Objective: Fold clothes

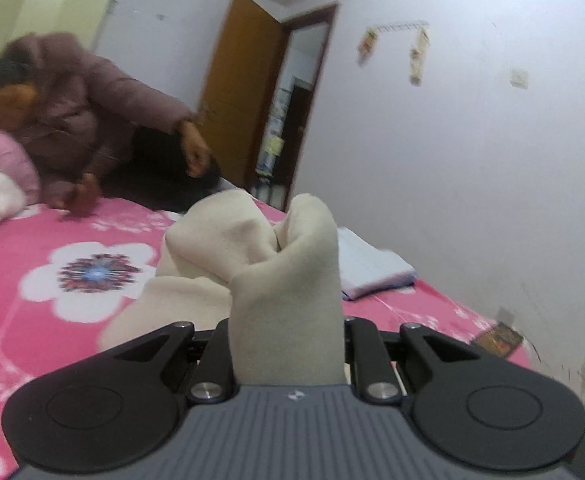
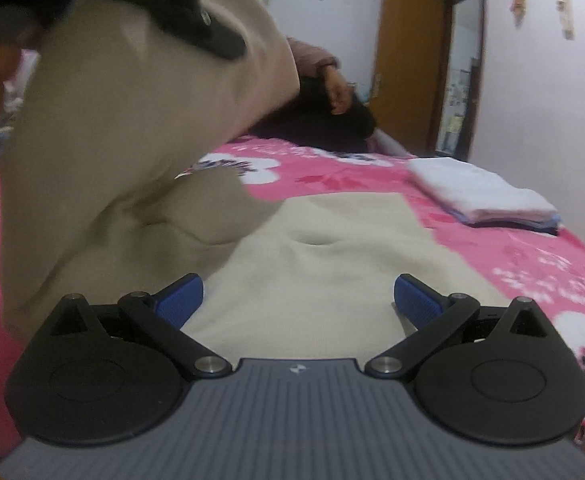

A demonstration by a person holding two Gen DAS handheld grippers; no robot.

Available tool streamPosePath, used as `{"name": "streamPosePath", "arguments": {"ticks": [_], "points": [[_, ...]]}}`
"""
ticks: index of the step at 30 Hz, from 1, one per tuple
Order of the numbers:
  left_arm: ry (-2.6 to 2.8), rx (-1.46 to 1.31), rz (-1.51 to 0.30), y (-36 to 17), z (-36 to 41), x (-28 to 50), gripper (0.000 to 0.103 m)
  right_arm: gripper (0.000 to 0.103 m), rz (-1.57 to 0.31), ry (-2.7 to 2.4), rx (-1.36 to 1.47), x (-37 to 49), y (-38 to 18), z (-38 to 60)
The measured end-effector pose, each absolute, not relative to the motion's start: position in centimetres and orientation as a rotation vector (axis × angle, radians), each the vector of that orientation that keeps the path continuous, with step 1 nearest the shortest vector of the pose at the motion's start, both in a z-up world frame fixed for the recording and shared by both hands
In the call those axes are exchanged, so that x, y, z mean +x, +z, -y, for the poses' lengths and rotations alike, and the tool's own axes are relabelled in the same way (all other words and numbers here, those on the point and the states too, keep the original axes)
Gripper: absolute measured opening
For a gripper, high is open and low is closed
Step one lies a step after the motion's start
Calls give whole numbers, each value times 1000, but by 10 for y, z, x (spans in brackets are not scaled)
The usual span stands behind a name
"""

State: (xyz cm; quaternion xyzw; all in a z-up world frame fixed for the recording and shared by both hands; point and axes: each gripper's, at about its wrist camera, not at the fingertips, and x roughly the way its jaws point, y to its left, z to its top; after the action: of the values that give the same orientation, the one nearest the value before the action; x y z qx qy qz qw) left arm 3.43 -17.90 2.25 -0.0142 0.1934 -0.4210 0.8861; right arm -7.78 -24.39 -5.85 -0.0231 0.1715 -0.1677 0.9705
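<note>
A cream garment (image 2: 324, 264) lies spread on the pink floral bedspread (image 2: 512, 252), one side lifted off the bed. The left gripper (image 1: 288, 320) is clamped on that raised cloth, which bunches up between its jaws. The right gripper (image 2: 298, 298) hovers over the flat part, jaws spread wide and empty. A folded white stack (image 2: 480, 196) sits near the wall. A person in a padded jacket (image 1: 92, 120) leans on the bed's far side.

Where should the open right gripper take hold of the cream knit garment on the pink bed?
Probably the near edge of the cream knit garment, approached low from the front: it lies flat between the open right gripper fingers, while the left gripper lifts the other side.
</note>
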Motion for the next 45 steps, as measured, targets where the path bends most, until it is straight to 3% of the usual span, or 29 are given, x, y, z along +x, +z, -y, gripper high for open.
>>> {"name": "streamPosePath", "arguments": {"ticks": [6,7,8,11,17,22,26,33,41,45], "points": [[-976,110,-503,-6,242,34,18,102,-336,-371,35,-96,-62,268],[-993,144,-547,-16,251,34,21,102,-332,-365,47,-97,-63,270],[-1011,169,-582,-24,258,36,33,102,-342,-367,35,-95,-64,269],[-1062,169,-606,-26,258,37,54,102,-374,-380,-15,-90,-68,264],[-1150,-5,-585,5,221,39,74,102,-388,-378,-14,-86,-68,264],[-1128,-154,-500,38,159,45,82,102,-424,-368,-81,-90,-60,262],[-1014,-171,-460,37,115,48,83,102,-447,-363,-74,-103,-50,272],[-905,-163,-560,-3,64,40,83,102,-470,-375,7,-151,-31,276],[-984,51,-564,-35,76,-1,84,99,-356,-215,561,-177,-18,312],[-916,221,-491,-51,97,-23,83,87,-360,-123,777,-151,-28,323]]}}
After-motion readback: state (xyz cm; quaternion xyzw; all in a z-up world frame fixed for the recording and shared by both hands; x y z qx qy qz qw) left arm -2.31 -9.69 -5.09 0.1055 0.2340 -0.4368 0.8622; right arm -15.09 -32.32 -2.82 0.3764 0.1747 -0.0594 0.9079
